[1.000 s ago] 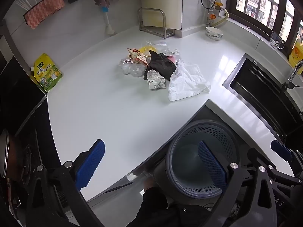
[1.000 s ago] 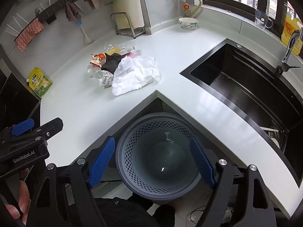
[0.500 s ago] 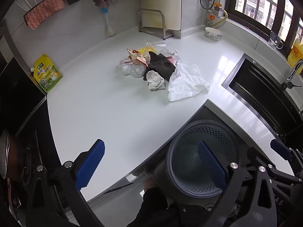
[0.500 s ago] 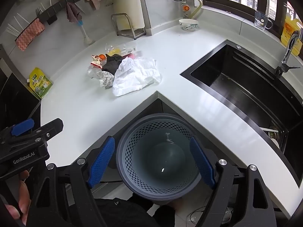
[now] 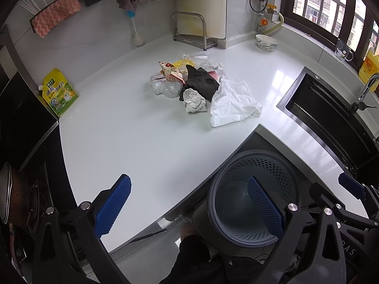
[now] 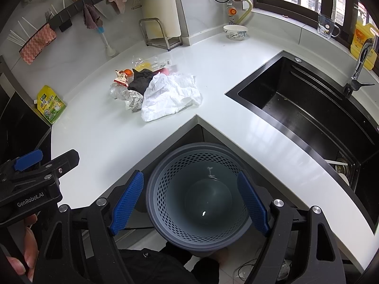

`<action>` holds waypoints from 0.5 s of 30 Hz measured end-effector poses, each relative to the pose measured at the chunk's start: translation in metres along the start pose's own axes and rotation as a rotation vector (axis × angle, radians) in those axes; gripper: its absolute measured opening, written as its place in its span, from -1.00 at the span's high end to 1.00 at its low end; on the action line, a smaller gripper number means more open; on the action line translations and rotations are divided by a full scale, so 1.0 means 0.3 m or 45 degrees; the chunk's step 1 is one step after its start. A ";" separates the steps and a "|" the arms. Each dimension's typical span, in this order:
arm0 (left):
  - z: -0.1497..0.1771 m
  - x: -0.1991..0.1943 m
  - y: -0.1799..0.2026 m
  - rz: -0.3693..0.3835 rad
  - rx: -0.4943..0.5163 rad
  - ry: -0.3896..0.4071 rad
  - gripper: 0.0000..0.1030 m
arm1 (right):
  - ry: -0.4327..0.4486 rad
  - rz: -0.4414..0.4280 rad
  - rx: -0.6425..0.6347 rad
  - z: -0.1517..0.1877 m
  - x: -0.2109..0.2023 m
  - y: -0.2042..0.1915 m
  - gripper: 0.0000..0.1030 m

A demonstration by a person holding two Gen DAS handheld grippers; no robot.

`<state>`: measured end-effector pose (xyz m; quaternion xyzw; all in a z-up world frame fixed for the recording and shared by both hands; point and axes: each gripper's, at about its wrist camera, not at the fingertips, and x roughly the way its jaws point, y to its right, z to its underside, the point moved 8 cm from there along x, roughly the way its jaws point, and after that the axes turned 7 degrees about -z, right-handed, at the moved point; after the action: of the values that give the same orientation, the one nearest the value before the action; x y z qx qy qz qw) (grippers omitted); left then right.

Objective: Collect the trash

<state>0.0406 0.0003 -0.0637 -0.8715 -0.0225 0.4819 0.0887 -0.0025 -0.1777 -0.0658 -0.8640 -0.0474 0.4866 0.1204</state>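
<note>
Below, a grey perforated waste basket [image 6: 199, 189] stands upright on the floor in the counter's corner notch, mouth facing up. Both the left gripper [image 5: 189, 203] and right gripper [image 6: 189, 200] hover with fingers spread wide, holding nothing. Farther back, a trash pile [image 5: 201, 92] sprawls across the white countertop [image 5: 132, 127], stretched left to right

Crumpled trash pile [image 5: 201, 90] on white counter [image 5: 132, 132]; empty grey perforated bin [image 6: 199, 191] below.
</note>
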 end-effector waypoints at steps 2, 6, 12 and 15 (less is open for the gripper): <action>-0.002 -0.001 -0.001 0.000 -0.001 0.000 -0.88 | 0.000 -0.001 0.000 -0.001 0.000 -0.001 -0.51; -0.003 -0.001 0.001 -0.001 -0.002 -0.001 -0.88 | 0.003 -0.002 0.003 -0.002 -0.003 -0.002 -0.51; 0.001 0.000 0.001 0.001 0.000 0.000 -0.88 | 0.006 -0.004 -0.002 -0.002 -0.009 -0.003 -0.51; 0.002 0.000 0.000 0.002 -0.002 -0.003 -0.88 | 0.005 -0.004 0.000 0.000 -0.010 -0.004 -0.51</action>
<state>0.0400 0.0003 -0.0639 -0.8709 -0.0224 0.4831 0.0875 -0.0040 -0.1772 -0.0629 -0.8648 -0.0485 0.4849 0.1213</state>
